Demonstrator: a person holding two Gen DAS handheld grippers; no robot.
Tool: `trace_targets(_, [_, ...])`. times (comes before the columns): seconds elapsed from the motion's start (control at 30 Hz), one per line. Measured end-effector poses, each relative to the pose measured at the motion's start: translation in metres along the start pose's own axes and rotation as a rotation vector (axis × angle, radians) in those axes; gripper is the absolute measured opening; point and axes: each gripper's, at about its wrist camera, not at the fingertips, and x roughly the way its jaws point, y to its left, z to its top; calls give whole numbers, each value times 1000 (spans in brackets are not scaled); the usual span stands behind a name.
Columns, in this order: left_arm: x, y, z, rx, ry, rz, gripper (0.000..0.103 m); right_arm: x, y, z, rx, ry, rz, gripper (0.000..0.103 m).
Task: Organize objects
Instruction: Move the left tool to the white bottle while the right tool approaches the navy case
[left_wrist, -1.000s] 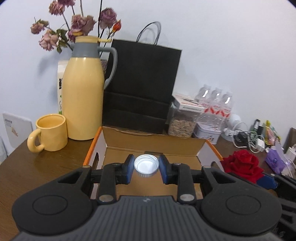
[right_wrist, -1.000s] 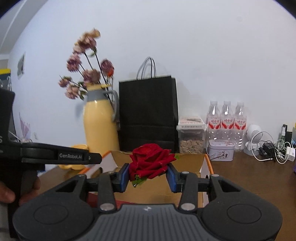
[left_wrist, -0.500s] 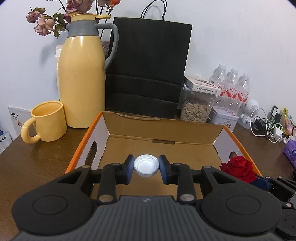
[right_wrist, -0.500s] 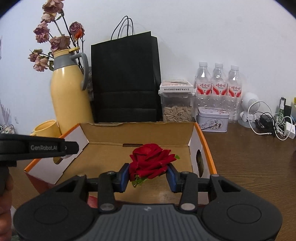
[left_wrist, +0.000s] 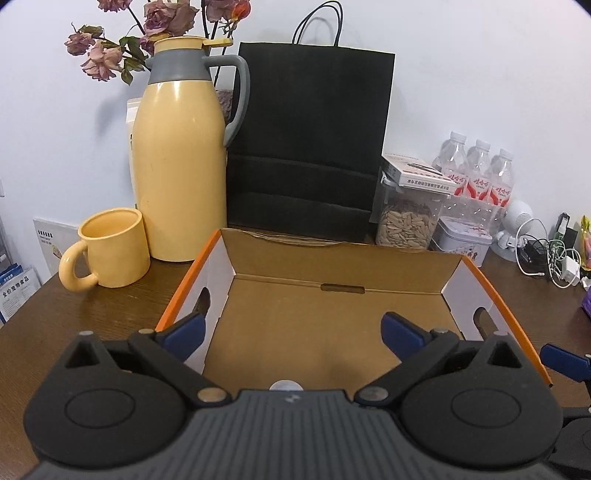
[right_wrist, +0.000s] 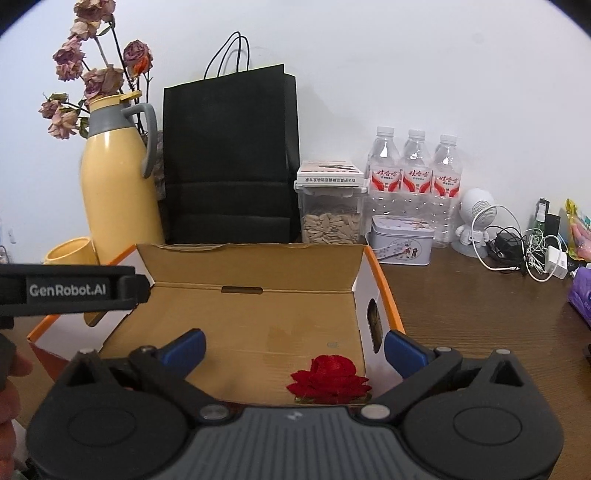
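Both grippers, left gripper (left_wrist: 291, 332) and right gripper (right_wrist: 294, 347), have just opened, releasing the white plastic cap (left_wrist: 285, 385) and red fabric rose (right_wrist: 330, 377) into the open cardboard box (right_wrist: 255, 317); both are stowed.

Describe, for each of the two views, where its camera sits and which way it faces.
Left wrist: on the left gripper, facing the open cardboard box, open blue-padded jaws showing.
Right wrist: on the right gripper, facing the same box, red fabric rose between open jaws; a hand at left.
Shared: box, yellow thermos jug, black paper bag.

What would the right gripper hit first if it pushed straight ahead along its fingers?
Probably the cardboard box floor, just beyond the red rose lying between the right gripper's open jaws; depth is hard to judge.
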Motion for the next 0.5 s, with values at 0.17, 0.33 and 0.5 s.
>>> trace_targets(0.17, [-6, -1, 1, 4, -10, -13, 103, -5, 1, 1, -7, -11, -7, 103])
trace_targets(0.33, [-19, 1, 2, -3, -33, -33, 103, -18, 1, 1, -15, -40, -13, 103])
trace_targets(0.5, [-39, 11, 0, -9, -55, -48, 103, -39, 0, 4, -22, -89, -12, 103])
